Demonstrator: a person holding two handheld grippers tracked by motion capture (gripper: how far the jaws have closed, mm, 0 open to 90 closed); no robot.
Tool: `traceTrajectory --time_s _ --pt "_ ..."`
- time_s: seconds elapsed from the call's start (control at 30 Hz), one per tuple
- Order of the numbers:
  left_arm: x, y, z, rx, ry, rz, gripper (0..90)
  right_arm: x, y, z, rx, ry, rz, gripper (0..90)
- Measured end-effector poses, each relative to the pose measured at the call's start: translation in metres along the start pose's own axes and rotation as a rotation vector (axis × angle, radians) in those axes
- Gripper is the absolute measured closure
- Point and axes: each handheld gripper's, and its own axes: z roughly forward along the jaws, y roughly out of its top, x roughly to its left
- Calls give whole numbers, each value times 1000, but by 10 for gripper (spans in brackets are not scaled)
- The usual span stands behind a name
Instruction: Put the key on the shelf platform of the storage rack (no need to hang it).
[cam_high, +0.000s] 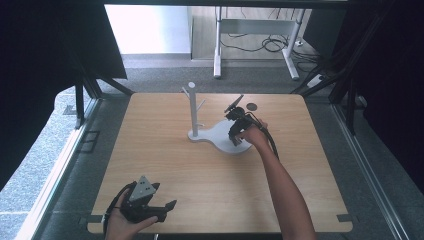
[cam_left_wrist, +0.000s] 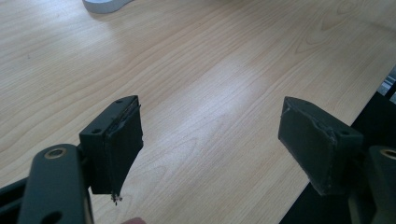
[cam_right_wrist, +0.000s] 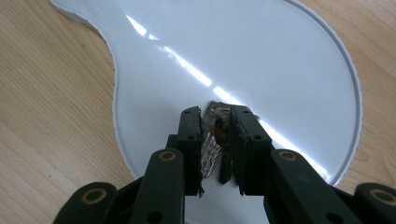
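Just small brownish object (cam_right_wrist: 219, 122), pinched.

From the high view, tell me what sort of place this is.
Probably a lab recording station: a bare wooden table fenced by black curtains, a desk frame with loose cables behind.

Count: one bench (cam_high: 165, 165); one white stand (cam_high: 220, 135); two grippers, left gripper (cam_high: 167, 210), right gripper (cam_high: 236, 141); one small dark disc (cam_high: 252, 106).
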Motion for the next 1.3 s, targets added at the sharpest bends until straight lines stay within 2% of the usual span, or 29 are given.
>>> traceTrajectory --time_s 0.17,0.43,0.53,0.67,0.77,0.9,1.07,1.17,1.2,1.3 --pt "0 0 0 0 0 1 223 -1 -2 -2 0 4 6 714" --pt "-1 1 0 2 0 6 223 -5 -7 -19 -42 9 9 537" --pt "-2 1 0 3 1 7 222 -6 -13 -27 -65 3 24 496" --pt "-2 1 0 4 3 8 222 -7 -19 -34 -78 4 20 461" --pt "-3 2 1 4 4 8 223 -7 -32 -43 -125 22 15 443" --pt "-4 2 1 5 8 9 222 -7 -46 -51 -155 30 0 434" --pt "-3 2 1 8 13 7 222 -10 -64 -62 -192 42 5 435" --pt "-3 2 1 9 13 8 223 -11 -73 -66 -199 45 1 435" --pt "-3 2 1 8 14 8 222 -11 -82 -68 -196 43 -8 433" --pt "-3 2 0 8 18 5 222 -10 -96 -70 -197 47 -15 429"
